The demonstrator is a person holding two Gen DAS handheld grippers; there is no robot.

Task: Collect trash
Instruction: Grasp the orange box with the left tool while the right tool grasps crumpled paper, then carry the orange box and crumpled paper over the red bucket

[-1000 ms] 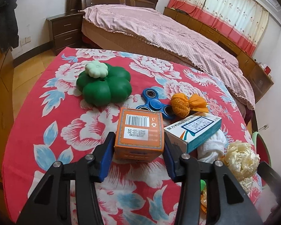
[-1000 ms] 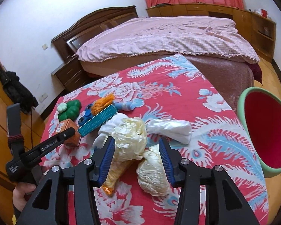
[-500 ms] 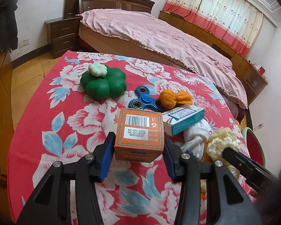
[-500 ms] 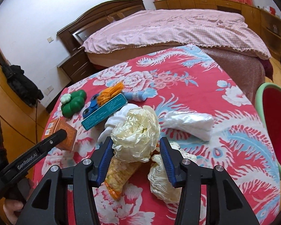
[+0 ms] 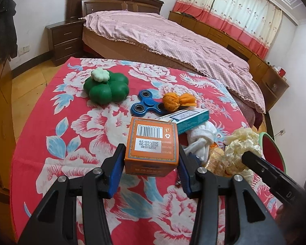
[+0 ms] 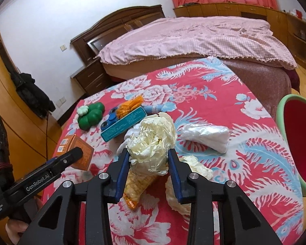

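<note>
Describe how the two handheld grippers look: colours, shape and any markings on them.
Both the left gripper and the right gripper are black, with angular cut-out frames, silver screws and blue pads inside the fingers. The left one's side reads "GenRobot.AI" in white. No cables or sleeves are visible.

Right hand-held gripper [image 6: 149,167] closing on crumpled cream bag [image 6: 153,140]; pads touching; red basin [image 6: 295,143] far right.

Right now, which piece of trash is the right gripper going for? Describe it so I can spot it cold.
Start at the red floral tablecloth, near its front edge, just left of the white folded bag. There the right gripper is closing on a crumpled cream plastic bag, which sits between its blue pads. It is the puffy, cabbage-like ball, paler than the orange snack wrapper below it.
</note>
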